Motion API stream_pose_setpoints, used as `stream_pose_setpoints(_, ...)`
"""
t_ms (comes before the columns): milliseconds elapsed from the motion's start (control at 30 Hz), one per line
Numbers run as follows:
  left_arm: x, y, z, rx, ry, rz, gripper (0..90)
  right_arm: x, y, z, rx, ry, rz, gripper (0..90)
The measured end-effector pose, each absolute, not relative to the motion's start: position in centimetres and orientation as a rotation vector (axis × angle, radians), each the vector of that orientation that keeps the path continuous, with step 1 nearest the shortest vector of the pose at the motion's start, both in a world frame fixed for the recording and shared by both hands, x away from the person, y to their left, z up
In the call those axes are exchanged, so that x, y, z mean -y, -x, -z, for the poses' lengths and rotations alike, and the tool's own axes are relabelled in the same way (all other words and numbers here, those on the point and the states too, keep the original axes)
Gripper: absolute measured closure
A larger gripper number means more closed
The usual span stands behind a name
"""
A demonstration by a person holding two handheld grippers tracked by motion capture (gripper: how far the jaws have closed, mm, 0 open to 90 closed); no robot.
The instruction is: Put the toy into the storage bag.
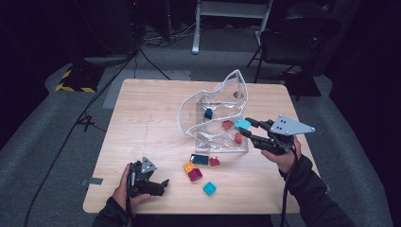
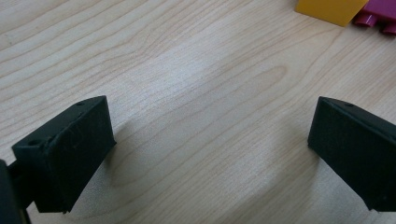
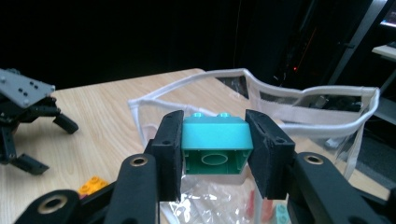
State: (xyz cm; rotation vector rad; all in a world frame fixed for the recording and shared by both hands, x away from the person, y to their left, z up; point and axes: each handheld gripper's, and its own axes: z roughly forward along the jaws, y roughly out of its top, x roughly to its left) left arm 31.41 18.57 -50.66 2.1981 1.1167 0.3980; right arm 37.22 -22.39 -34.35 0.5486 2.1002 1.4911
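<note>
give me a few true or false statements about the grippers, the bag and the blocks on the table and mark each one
1. The right gripper is clamped on a teal block. True.
2. The left gripper holds a yellow block. False: its jaws stand open over bare table, with nothing between them.
3. The clear plastic bag has blocks inside. True: a dark blue block and red ones show through it.
4. The bag lies flat and zipped shut. False: its white-edged mouth stands open.
5. Loose blocks lie on the table in front of the bag. True: among them a magenta block.

A dark chair (image 1: 295,40) and cables (image 1: 90,118) lie beyond the wooden table (image 1: 142,123).
</note>
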Motion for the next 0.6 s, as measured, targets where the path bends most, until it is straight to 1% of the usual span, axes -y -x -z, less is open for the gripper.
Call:
stream_pose_setpoints(267,-18.6,-31.4,50.7,-1.117,-2.198,-0.398,0.5,22.1,-37.8,32.7,-2.063,-0.538,-1.49,59.2)
stream_pose_setpoints(600,-18.6,-31.4,50.7,-1.117,-2.198,-0.398,0.5,21.9,-38.5,31.6,-2.04,-0.546,-1.492,59.3)
